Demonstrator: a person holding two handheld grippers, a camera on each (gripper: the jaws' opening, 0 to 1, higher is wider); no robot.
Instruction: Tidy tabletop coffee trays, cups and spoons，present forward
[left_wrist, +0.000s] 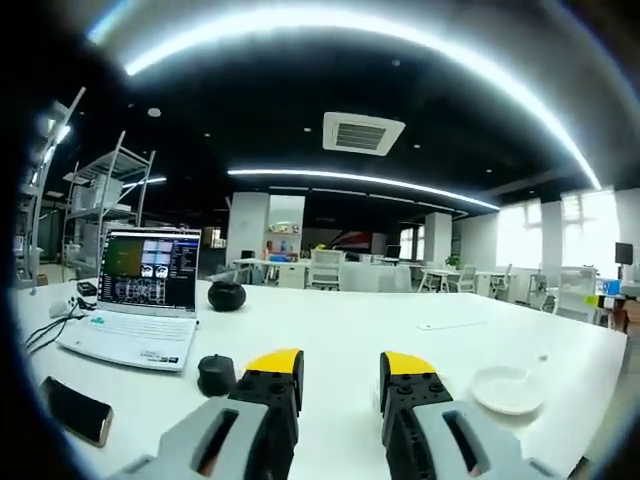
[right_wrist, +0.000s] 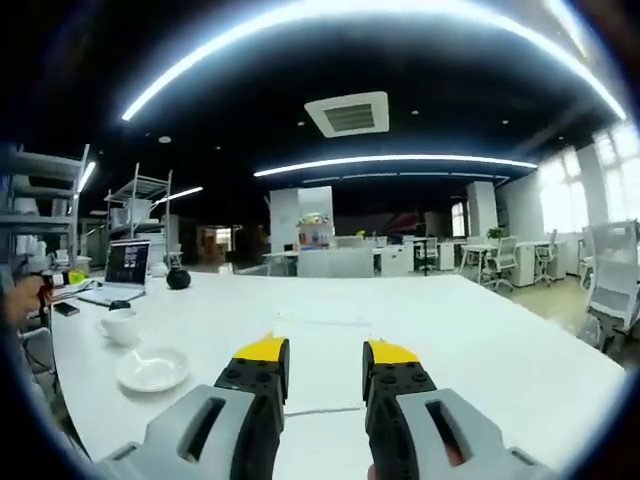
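White saucer (right_wrist: 152, 368) lies left of open right gripper (right_wrist: 325, 358)

Bare white table (right_wrist: 420, 320) runs wide right of the saucer (right_wrist: 152, 369). Cup (right_wrist: 120, 325) just behind saucer; laptop (right_wrist: 126, 268) farther back.

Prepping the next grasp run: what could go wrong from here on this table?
1. The white saucer lies close to the table's near edge; a clumsy nudge might push it off.
2. The white ceramic cup is white on white, easy to misjudge.
3. The open laptop and black phone could be bumped while reaching.
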